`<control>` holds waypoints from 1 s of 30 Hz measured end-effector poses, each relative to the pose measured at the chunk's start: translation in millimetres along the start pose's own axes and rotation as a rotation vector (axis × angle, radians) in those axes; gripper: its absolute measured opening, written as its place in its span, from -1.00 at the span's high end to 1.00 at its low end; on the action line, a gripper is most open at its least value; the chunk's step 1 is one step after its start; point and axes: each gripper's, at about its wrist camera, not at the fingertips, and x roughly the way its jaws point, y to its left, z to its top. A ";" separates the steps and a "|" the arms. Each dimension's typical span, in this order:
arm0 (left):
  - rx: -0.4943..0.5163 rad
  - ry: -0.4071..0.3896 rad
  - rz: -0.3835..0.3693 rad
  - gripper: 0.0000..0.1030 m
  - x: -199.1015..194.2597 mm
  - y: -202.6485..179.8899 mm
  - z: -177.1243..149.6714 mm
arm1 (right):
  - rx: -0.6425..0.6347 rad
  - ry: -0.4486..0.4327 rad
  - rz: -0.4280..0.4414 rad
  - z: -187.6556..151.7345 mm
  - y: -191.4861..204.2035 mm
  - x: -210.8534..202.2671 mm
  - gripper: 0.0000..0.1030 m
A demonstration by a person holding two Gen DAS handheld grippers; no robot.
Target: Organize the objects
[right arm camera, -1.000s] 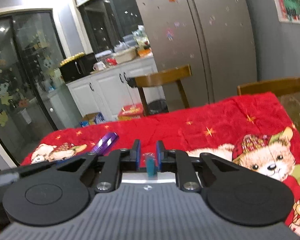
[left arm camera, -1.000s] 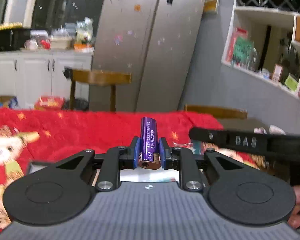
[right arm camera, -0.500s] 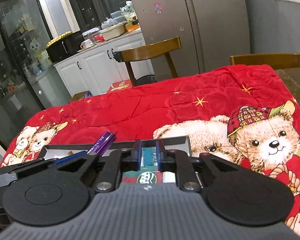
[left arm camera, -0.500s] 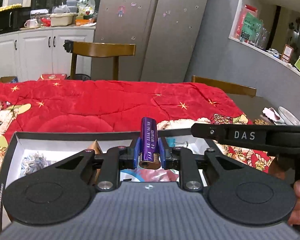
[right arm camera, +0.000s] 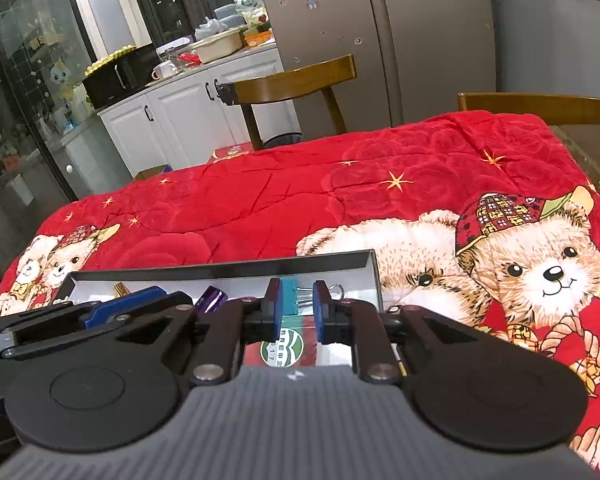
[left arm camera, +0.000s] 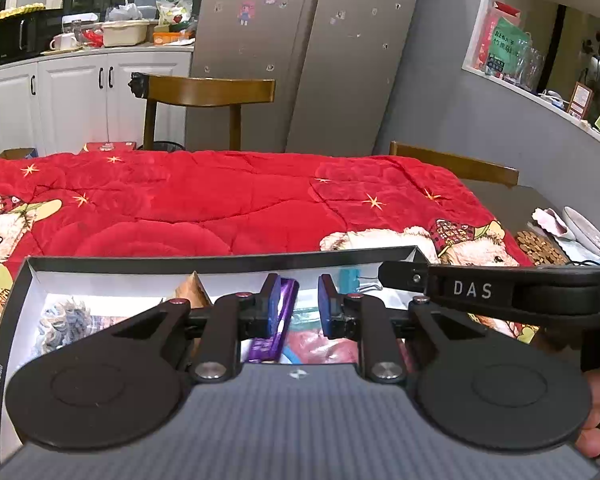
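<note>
both grippers dropped over the box — left gripper parted, purple tube slipping free; right gripper apart around the light, stiff teal clip.

1. A red blanket with bear prints and gold stars covers the table.
2. A wooden chair stands behind the table; a second chair is at the right end.
3. A steel fridge stands behind the chairs.
4. White cabinets to the left carry a black microwave, a cup and a beige tub.
5. A white wall shelf on the right holds packets and small frames.
6. In the right view, a glass door bears cartoon stickers.
</note>
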 end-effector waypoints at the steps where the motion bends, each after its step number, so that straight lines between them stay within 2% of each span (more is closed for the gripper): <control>1: 0.002 -0.002 0.002 0.54 -0.3 -0.6 -0.2 | 0.001 0.002 0.003 0.5 -0.5 0.3 0.56; 4: 0.011 -0.014 0.020 0.53 -3.4 -3.0 1.2 | -0.005 -0.006 0.001 1.8 -0.5 -1.3 0.55; 8: 0.058 -0.064 0.082 0.51 -13.8 -9.3 3.3 | -0.012 -0.026 0.004 4.4 0.1 -7.8 0.54; 11: 0.060 -0.085 0.101 0.48 -21.7 -10.5 7.3 | -0.015 -0.033 0.011 5.6 1.4 -10.2 0.43; 13: 0.050 -0.099 0.103 0.13 -26.5 -9.2 10.1 | -0.021 -0.038 0.010 5.9 2.4 -11.5 0.38; 15: 0.049 -0.126 0.125 -0.03 -31.8 -8.7 12.8 | -0.022 -0.044 0.010 6.6 2.9 -12.8 0.33; 20: 0.065 -0.185 0.182 -0.28 -46.3 -9.2 19.2 | -0.012 -0.053 0.034 7.1 4.0 -17.1 0.13; 22: 0.078 -0.236 0.233 -0.37 -54.7 -11.1 21.1 | -0.012 -0.056 0.042 8.7 5.2 -20.5 -0.01; 26: 0.157 -0.350 0.323 -0.55 -76.2 -22.3 24.7 | -0.031 -0.092 0.056 13.1 10.7 -36.0 -0.12; 30: 0.150 -0.453 0.372 -0.64 -101.3 -29.5 27.9 | -0.014 -0.155 0.049 17.3 16.0 -59.1 -0.32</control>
